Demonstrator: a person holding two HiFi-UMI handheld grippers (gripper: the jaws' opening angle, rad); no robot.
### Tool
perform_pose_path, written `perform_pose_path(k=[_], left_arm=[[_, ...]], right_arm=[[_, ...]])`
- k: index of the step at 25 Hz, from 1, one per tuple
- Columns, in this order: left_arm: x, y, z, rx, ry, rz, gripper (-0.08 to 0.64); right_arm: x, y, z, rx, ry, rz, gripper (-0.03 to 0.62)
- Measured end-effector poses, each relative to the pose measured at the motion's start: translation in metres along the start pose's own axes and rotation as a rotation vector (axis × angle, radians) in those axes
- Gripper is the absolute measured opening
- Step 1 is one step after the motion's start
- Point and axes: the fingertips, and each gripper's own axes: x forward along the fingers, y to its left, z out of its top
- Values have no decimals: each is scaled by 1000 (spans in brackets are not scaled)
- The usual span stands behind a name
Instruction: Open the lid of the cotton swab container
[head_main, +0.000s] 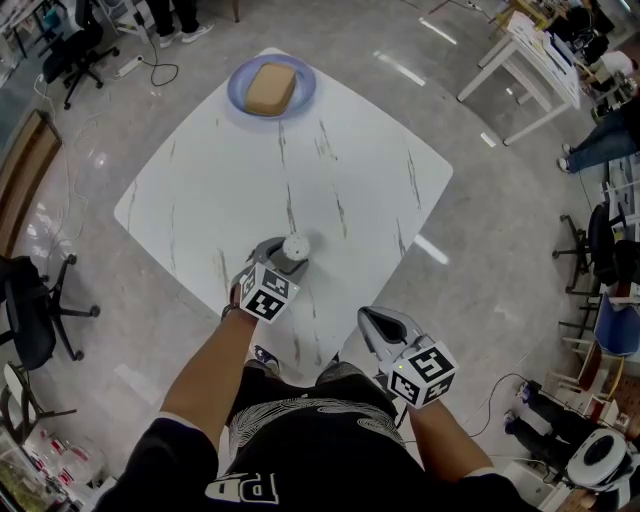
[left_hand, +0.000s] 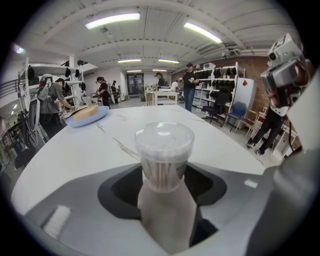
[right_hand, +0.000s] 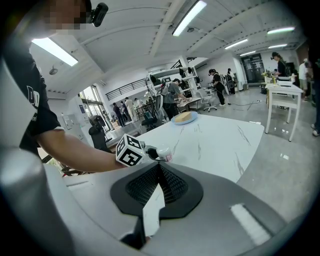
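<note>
Cotton swab container (head_main: 295, 247): upright on the table (head_main: 350, 160), near its closest corner. Clear round tub, clear lid (left_hand: 164, 135) on, white swabs (left_hand: 162, 175) packed upright inside. A small pink patch on its side shows in the right gripper view, too small to read.

Left gripper (head_main: 285, 258): jaws spread wide, with the container standing between them. Cannot tell if the pads touch its wall. Marker cube (head_main: 265, 292) carries black-and-white square patterns and no letters.

Right gripper (head_main: 370, 320): jaws pressed together, nothing between them. Held beside the table's near corner, apart from the container. Its marker cube (head_main: 422, 372) has the same patterns.

Black shirt (head_main: 300, 450) bears white letters at the frame edge, cut off and not legible.

Table is white with thin grey marble veins and rounded corners, set cornerwise to the person. At the far corner sits a blue plate (head_main: 238, 75) with a tan loaf (head_main: 270, 88) on it, well apart from the container.

Floor (head_main: 480, 250) is glossy grey. Black office chair (head_main: 40, 320) to the left, white desk (head_main: 520, 70) far right. Beyond are shelving (left_hand: 220, 80), standing people (left_hand: 189, 90) and strip lights (left_hand: 112, 20) on a white ceiling.
</note>
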Motion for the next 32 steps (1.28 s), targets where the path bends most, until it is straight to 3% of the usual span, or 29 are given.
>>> perform_pose_path(k=[20,32], left_arm=[[-10,2,4,10,-9,9,308],[-25,13,16,-33,-56,17,305]], right_arm=[[0,3,9,-24,-13,8,0],[-1,9,17,-42,-33,5,0]])
